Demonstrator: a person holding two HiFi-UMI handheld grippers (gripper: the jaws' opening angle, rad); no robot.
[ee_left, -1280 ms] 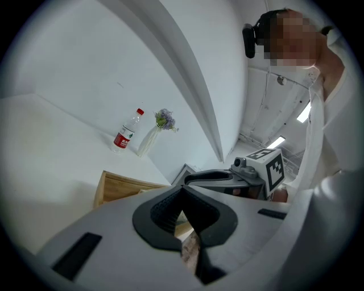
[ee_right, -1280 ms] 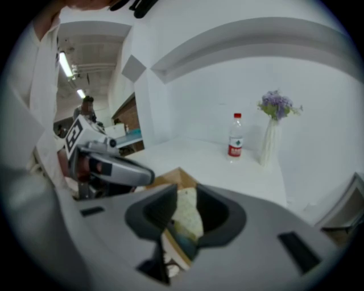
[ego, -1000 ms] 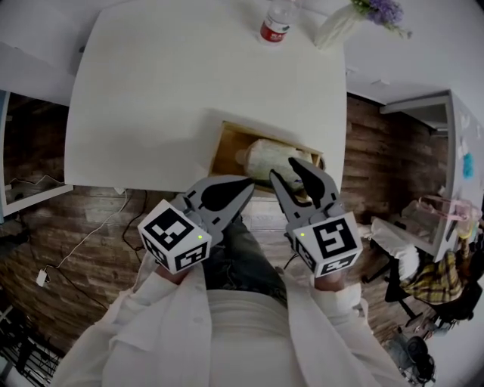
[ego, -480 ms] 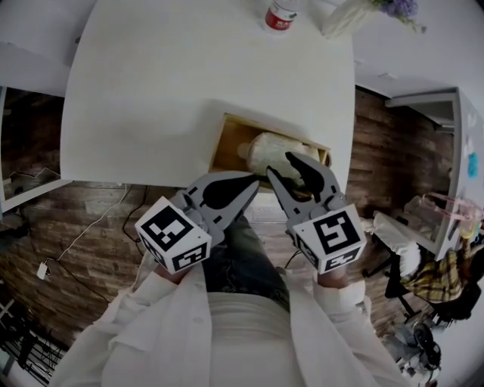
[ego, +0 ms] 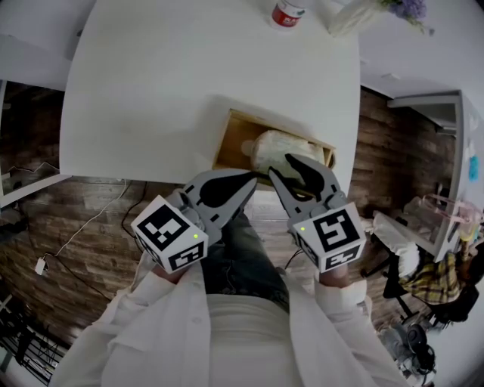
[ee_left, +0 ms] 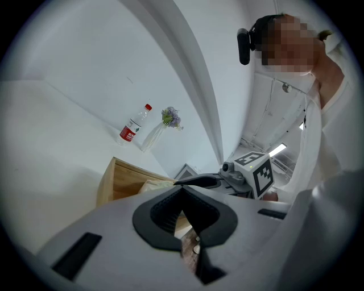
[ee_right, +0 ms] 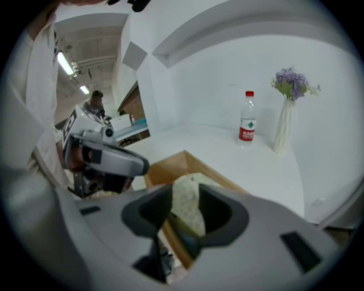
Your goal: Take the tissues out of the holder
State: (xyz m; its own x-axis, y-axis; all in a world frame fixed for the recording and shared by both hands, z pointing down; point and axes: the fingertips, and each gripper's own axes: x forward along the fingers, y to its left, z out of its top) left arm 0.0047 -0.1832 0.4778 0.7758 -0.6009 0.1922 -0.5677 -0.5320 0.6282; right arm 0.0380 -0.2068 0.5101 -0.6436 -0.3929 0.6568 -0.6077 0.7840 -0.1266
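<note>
A wooden holder (ego: 224, 143) stands at the white table's near edge with a pale pack of tissues (ego: 276, 145) lying in it. My right gripper (ego: 280, 165) hovers over the pack's near end, pointing down at it. It is open, its jaws have just been opening, and the pads do not touch the pack. In the right gripper view the tissues (ee_right: 183, 207) show in the gap of the right gripper (ee_right: 186, 196). My left gripper (ego: 252, 178) is shut and empty, just short of the holder's near wall.
A water bottle (ego: 287, 11) and a white vase of purple flowers (ego: 355, 15) stand at the table's far edge. The white table (ego: 189, 75) stretches to the left of the holder. Wood flooring, cables and a cluttered chair (ego: 423, 257) lie around me.
The right gripper's jaws have spread a little wider over the pack. Both hands have stayed about where they were.
</note>
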